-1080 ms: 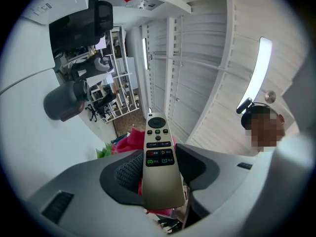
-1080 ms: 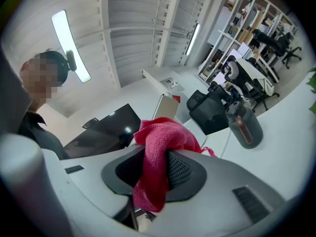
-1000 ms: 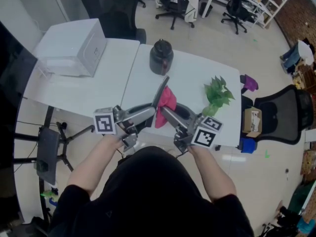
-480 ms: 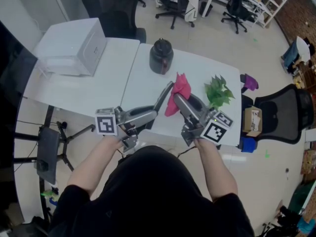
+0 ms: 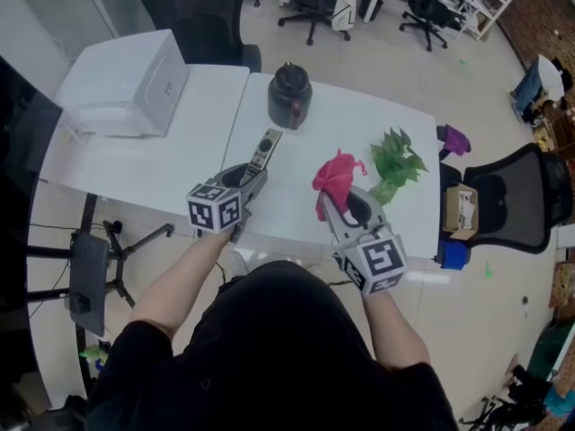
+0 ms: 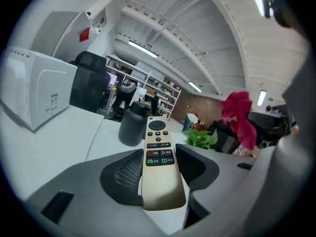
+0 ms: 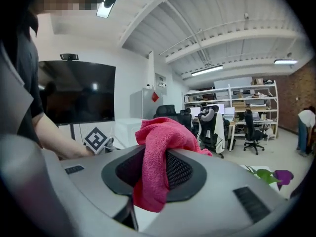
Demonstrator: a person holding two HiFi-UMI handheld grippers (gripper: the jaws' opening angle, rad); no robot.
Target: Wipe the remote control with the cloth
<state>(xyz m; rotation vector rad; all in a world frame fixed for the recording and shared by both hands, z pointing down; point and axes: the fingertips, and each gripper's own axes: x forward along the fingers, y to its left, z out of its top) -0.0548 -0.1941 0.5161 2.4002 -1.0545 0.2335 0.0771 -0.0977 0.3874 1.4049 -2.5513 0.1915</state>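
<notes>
**Remote control [image 6: 159, 167], slim, pale gold with dark buttons, clamped in my left gripper [image 6: 160, 168]; fluffy pink cloth [image 7: 160, 152] in my right gripper [image 7: 155, 171]**

From my left gripper view, the remote control lies lengthwise between the jaws. Its plain near end sits between the pads, and its button end pokes out past the tips. In the head view it reaches out over the white table [image 5: 180, 164], pointing roughly toward the dark round pot [image 5: 289, 97] at the far edge. I cannot tell whether it touches the tabletop.

My left jaws stand only as far apart as the remote is wide, with a pad against each long edge. My right jaws are closed down on a bunched fold of the cloth. More of it piles up above the pads, and a tail hangs below them.

In the head view, the cloth is held up well to the right of the remote, with bare table between them. It is close beside the green leafy plant [image 5: 395, 162].

The marker cube on my left gripper covers most of its jaws in the head view. The print on the remote's buttons is too small for me to read. In my right gripper view, my arm and torso block the left side of the frame.
</notes>
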